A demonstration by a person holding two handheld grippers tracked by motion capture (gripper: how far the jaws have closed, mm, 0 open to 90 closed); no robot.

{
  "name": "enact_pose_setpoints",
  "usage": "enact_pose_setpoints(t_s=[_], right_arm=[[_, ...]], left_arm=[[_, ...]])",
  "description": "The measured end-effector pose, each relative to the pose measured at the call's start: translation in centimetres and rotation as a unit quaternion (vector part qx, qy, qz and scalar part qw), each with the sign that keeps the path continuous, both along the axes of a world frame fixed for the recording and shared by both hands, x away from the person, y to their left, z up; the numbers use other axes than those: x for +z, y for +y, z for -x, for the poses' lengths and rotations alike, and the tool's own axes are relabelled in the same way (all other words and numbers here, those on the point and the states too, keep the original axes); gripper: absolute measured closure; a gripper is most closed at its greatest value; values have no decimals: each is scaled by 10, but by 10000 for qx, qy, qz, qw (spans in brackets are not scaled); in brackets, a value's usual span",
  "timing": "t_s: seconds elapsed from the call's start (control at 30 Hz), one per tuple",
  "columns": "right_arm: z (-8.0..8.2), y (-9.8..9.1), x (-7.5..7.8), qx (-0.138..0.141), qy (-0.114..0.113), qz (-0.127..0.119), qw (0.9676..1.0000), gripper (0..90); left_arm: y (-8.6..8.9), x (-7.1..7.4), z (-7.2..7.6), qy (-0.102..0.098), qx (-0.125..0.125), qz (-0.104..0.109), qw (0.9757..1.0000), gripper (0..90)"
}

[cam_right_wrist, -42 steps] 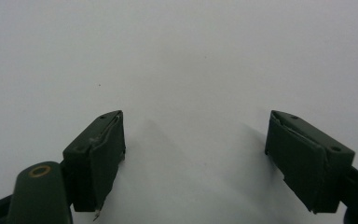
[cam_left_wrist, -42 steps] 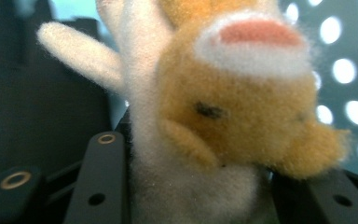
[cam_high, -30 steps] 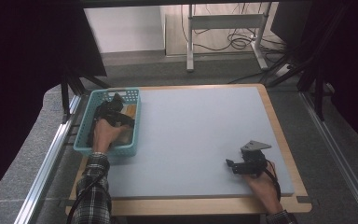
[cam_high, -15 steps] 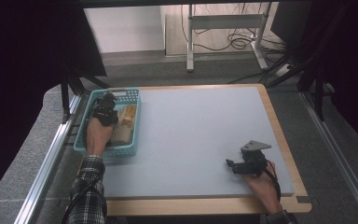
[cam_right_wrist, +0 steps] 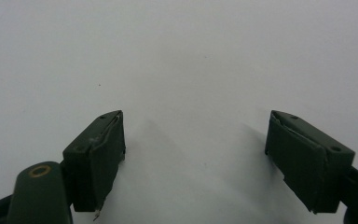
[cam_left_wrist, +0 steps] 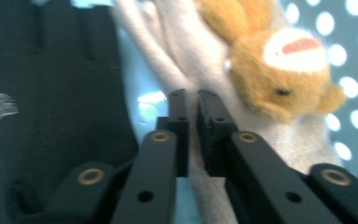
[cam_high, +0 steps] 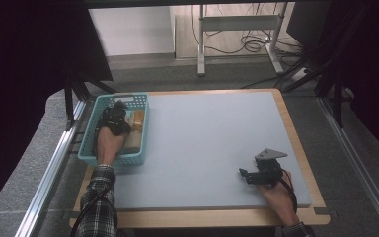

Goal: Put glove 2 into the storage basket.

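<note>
At the far left of the bench [cam_high: 212,148], seen from the high view, a turquoise basket [cam_high: 90,157] with a perforated wall sits by the bench's left edge, and the left hand [cam_high: 107,144], coming out of a plaid sleeve [cam_high: 96,207], reaches into it with the left claw [cam_high: 117,118]. In the left gripper view, that left claw [cam_left_wrist: 192,100] has its two black jaws drawn nearly together, only a thin slit between the tips; they have just been closing, and a fold of the pale beige cloth [cam_left_wrist: 177,60] lies right at and under the tips, so the claw appears to pinch that cloth, though the blur keeps the contact from being certain. To the left of the jaws in the same view lies a black glove [cam_left_wrist: 51,93] with a small grey mark on it, flat on the basket floor. To the right, just beyond the jaw tips, rests an orange plush toy [cam_left_wrist: 279,65] with a white muzzle and a dark eye, lying on the beige cloth against the dotted basket wall. Moving right across the pale blue mat of the bench, well apart from the basket, the right hand [cam_high: 276,195] rests near the front right corner holding the right claw [cam_high: 244,174]. In the right gripper view the right claw [cam_right_wrist: 196,154] stands wide, with bare bench surface between its jaws.
</note>
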State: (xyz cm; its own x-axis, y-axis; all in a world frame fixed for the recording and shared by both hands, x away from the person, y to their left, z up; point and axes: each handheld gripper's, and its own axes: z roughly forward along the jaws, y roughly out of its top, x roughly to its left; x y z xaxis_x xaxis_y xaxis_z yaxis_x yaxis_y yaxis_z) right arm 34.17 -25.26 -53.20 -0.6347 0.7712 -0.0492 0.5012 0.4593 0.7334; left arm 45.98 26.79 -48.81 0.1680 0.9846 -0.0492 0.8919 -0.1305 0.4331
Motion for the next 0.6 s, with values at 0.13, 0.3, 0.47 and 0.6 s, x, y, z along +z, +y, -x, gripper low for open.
enact_pose_setpoints(t_s=[0.13,0.3,0.47,0.6], right_arm=[[0,0,0,0,0,0,10000,193],[0,0,0,-1,-5,1,10000,193],[0,0,0,-1,-3,-2,10000,193],[0,0,0,0,-2,-2,10000,193]], left_arm=[[11,6,4,-273,166,15,9995,699],[20,12,10,-517,198,181,9983,555],[29,15,16,-670,292,322,9968,402],[35,17,23,-813,277,625,9943,306]])
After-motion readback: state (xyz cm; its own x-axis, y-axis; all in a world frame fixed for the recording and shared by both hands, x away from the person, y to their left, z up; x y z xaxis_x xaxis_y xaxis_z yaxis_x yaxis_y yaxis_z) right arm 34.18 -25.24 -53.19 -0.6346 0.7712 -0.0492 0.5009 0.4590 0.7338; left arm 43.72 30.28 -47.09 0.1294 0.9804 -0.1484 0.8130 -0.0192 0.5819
